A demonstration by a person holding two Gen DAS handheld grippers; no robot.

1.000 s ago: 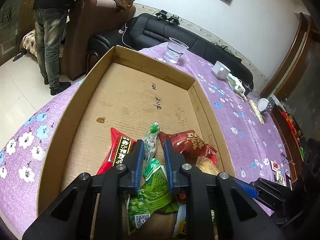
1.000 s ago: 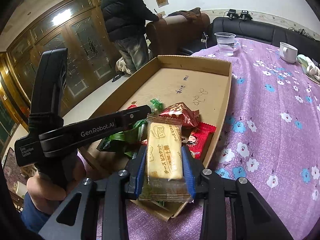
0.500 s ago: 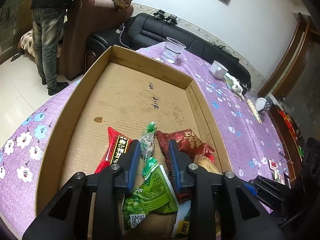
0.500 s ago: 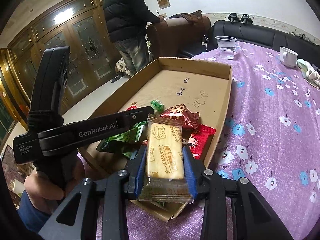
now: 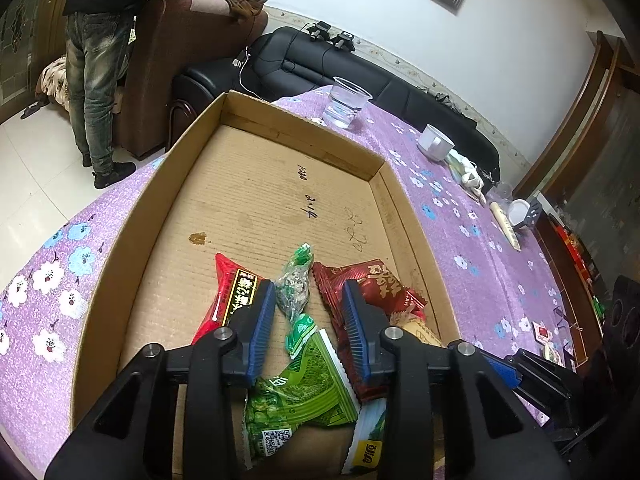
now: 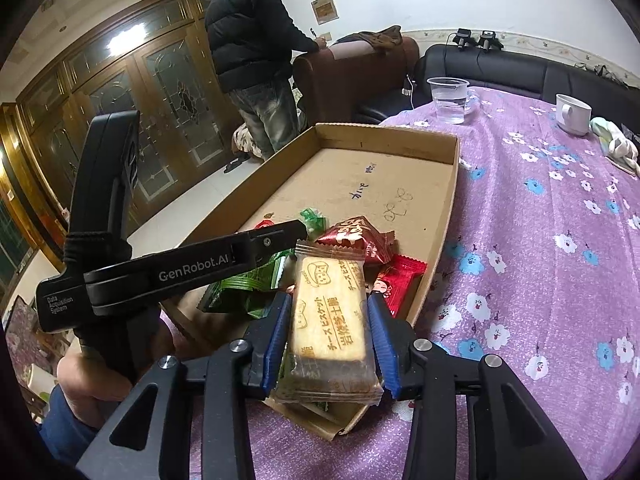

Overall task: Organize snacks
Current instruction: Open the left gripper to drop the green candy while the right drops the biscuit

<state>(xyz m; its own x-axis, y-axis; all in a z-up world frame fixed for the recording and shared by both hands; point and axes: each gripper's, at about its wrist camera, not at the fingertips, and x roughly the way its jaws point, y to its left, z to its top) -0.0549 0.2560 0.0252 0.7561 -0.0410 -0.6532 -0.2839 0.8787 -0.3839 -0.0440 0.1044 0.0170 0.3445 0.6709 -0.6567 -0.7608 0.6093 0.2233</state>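
A shallow cardboard box (image 5: pixel 256 200) (image 6: pixel 440 216) lies on the purple flowered tablecloth. At its near end lie several snack packets: a red packet (image 5: pixel 230 300), a small green packet (image 5: pixel 294 284), a dark red packet (image 5: pixel 372 284) and a green pea packet (image 5: pixel 296 396). My left gripper (image 5: pixel 309 304) is open and empty just above the small green packet; it also shows in the right wrist view (image 6: pixel 192 272). My right gripper (image 6: pixel 327 320) is shut on a yellow biscuit packet (image 6: pixel 330 312), held over the box's near right corner.
A clear plastic cup (image 5: pixel 346 102) and a white mug (image 5: pixel 436 142) stand on the table beyond the box. A cloth and small items (image 5: pixel 516 212) lie at the far right. A man (image 6: pixel 252 52) stands by a brown armchair; a black sofa (image 5: pixel 320 64) is behind.
My left gripper's jaws have opened wider above the green packets. My right gripper still holds the biscuit packet in about the same place.
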